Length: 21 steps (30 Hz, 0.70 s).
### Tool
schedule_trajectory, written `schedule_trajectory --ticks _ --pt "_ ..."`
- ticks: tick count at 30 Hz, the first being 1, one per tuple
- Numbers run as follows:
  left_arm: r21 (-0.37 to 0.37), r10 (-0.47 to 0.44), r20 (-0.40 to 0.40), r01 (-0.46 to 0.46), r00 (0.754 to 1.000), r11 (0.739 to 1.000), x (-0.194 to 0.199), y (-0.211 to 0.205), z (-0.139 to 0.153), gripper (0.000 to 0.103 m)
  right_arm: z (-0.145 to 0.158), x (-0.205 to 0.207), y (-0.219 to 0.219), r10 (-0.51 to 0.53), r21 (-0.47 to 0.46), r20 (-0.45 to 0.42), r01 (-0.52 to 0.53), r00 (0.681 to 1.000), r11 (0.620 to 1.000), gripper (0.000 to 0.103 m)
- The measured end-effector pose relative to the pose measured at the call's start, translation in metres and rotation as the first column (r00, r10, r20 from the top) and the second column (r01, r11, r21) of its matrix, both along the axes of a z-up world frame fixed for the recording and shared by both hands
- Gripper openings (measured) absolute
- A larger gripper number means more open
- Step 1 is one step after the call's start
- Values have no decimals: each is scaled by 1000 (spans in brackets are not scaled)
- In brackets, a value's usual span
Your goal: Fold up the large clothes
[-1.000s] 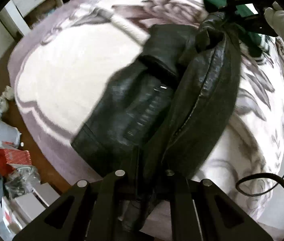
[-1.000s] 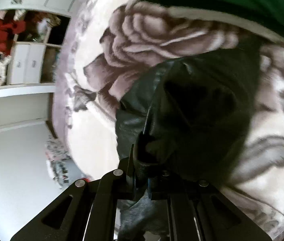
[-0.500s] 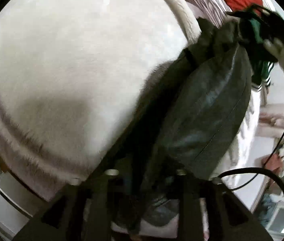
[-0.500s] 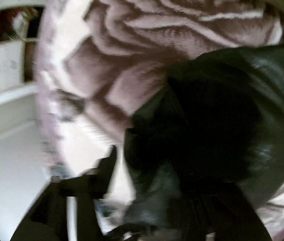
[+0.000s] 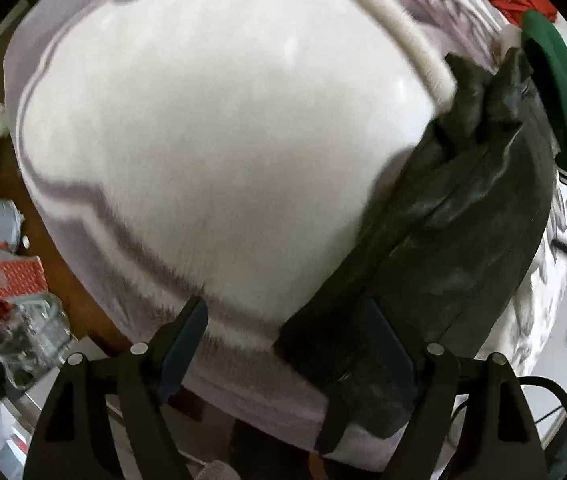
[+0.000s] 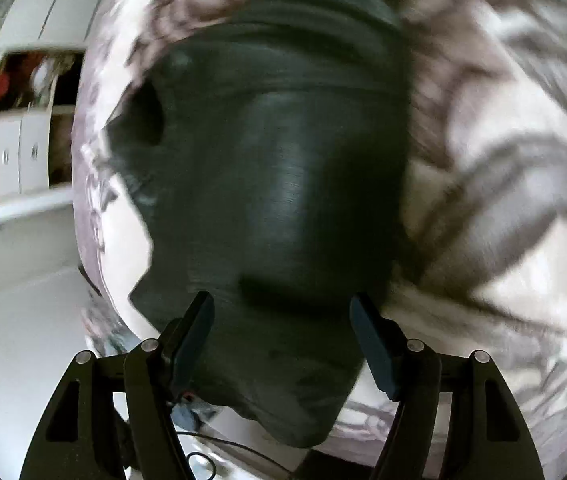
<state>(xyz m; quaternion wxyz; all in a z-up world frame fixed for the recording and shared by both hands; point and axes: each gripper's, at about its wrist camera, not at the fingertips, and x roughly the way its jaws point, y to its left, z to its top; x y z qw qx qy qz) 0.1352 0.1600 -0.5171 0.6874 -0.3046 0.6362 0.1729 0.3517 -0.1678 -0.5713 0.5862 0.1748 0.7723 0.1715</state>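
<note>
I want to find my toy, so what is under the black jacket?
Under the black jacket only the fluffy white and purple blanket shows, spreading out around it. Anything lying directly beneath the jacket is covered, so a small toy there would be hidden.

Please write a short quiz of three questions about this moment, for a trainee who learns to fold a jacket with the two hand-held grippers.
1. True or false: the black jacket lies on the patterned blanket.
2. Which garment lies just beyond the jacket's far end in the left wrist view? A) a green garment with white stripes B) a yellow towel C) blue jeans
3. Fill in: the pads of the right gripper stand ____ from the jacket, with no pinch on it.

Key
1. True.
2. A, the green garment.
3. Apart: its jaws are opening, with the jacket lying below the gap. The left gripper is opening too, with the jacket's near edge by its right finger.
</note>
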Motion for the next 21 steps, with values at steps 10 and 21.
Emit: schedule_trajectory --ticks 10,21 --pt "167 -312 151 287 938 943 157 -37 54 81 10 32 -71 -170 25 61 168 984 985 72" --pt "232 -314 71 291 947 928 225 -35 -37 103 6 70 -58 -177 89 72 171 981 981 65"
